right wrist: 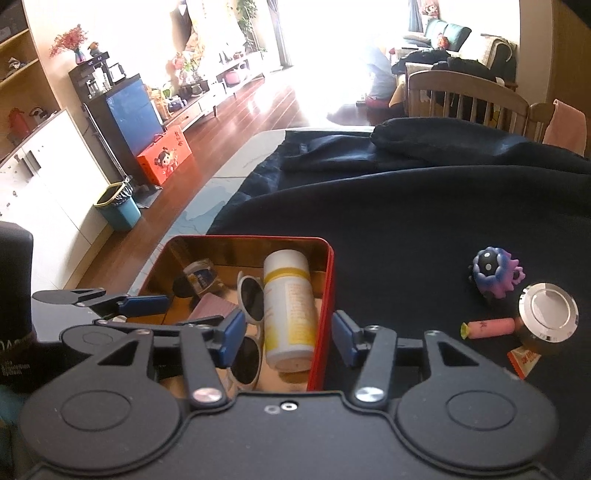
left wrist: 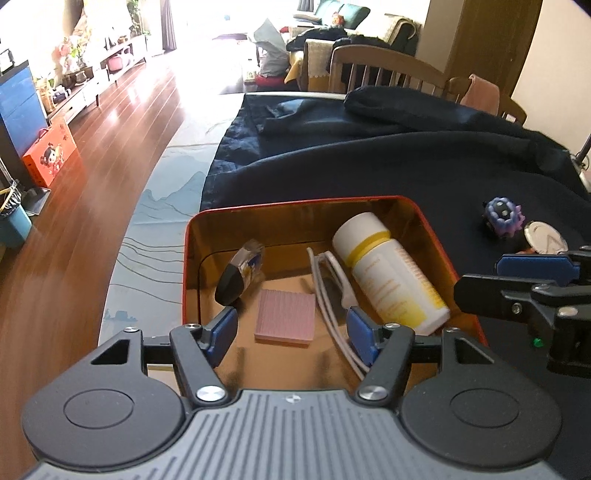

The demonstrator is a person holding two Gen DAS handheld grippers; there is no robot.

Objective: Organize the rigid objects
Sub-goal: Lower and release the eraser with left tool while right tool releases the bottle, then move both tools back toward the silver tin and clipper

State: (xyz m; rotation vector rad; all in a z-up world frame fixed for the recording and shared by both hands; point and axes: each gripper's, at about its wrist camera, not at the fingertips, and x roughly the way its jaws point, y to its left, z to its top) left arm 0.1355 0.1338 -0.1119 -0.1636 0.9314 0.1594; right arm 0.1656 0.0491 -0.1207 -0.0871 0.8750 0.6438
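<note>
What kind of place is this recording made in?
Most likely a home, an open living and dining room: a sofa, wooden dining chairs at the cloth-covered table, and a low TV cabinet.

Red tin (left wrist: 424, 218) w/ white bottle (left wrist: 388, 273), sunglasses (right wrist: 251, 295), pink pad (left wrist: 286, 317) lying inside; purple toy (right wrist: 495, 277) outside on cloth.

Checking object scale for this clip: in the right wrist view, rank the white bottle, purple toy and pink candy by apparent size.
1. White bottle, though it lies nearest the camera.
2. Purple toy.
3. Pink candy.

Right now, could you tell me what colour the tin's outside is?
Red, with a gold inside; the tin shows it best in the right wrist view.
</note>
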